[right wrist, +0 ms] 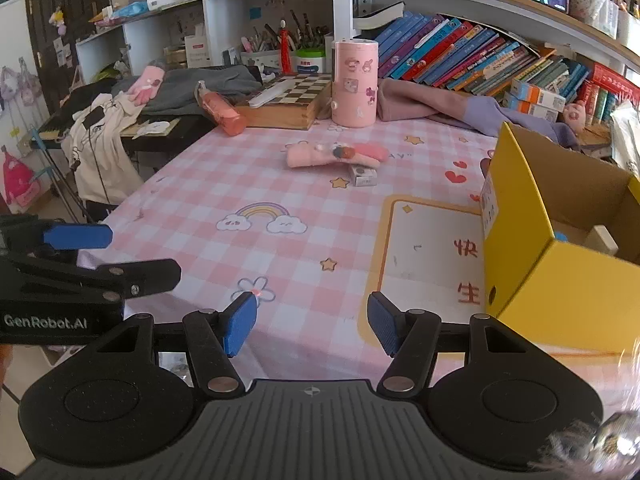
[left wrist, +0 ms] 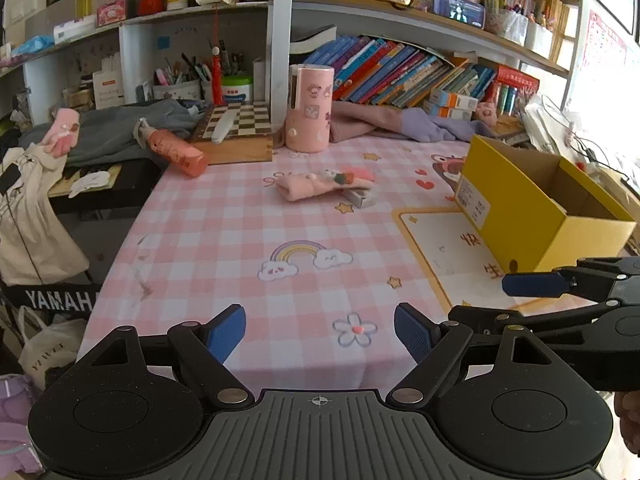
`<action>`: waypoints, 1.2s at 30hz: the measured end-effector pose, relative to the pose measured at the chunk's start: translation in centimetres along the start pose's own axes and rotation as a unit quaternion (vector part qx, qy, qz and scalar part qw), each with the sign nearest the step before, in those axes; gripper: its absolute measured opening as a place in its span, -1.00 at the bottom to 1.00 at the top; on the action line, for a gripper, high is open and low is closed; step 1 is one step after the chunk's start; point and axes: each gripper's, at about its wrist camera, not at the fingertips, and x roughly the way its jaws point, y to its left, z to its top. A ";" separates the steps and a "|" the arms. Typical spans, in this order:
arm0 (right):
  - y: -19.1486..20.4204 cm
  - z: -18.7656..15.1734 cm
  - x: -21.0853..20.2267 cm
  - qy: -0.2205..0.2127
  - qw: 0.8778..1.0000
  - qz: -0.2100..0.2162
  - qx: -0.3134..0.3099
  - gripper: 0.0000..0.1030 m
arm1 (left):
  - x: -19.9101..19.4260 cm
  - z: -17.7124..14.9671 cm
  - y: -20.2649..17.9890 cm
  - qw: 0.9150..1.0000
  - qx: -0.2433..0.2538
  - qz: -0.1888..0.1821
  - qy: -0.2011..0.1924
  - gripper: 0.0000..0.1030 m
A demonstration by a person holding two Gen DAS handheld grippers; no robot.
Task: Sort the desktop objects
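Lying near the middle of the pink checked tablecloth, well ahead of both tools, a soft pink pouch is being shown with a small grey box tucked against its near right end. Neither is being touched. The left gripper is being held low over the near edge of the cloth with its jaws spread wide and nothing between them; the right gripper is being held the same way, wide apart and empty, just beside the yellow cardboard box that is standing open at the right.

The pouch is being judged light, limp and fabric-covered, so it is likely to sag and fold when lifted; a pinch across its narrow middle, clear of the small plush trimmings on top, is being favoured. The grey box is being judged light and stiff with smooth faces, so a grip across its short sides is being suggested, and some slipping is to be expected. Because the two are touching, one may be dragged along when the other is taken.

Much is being hidden: the inside of the yellow box is being seen only in part from the right wrist view, where a pale block and a scrap of blue are being glimpsed. What the pouch holds, and the printing on the grey box, cannot be made out.
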 end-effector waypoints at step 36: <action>-7.8 11.2 13.6 0.021 0.999 0.021 0.045 0.20 | 12.5 11.1 1.7 0.999 -0.021 0.036 -0.003 0.63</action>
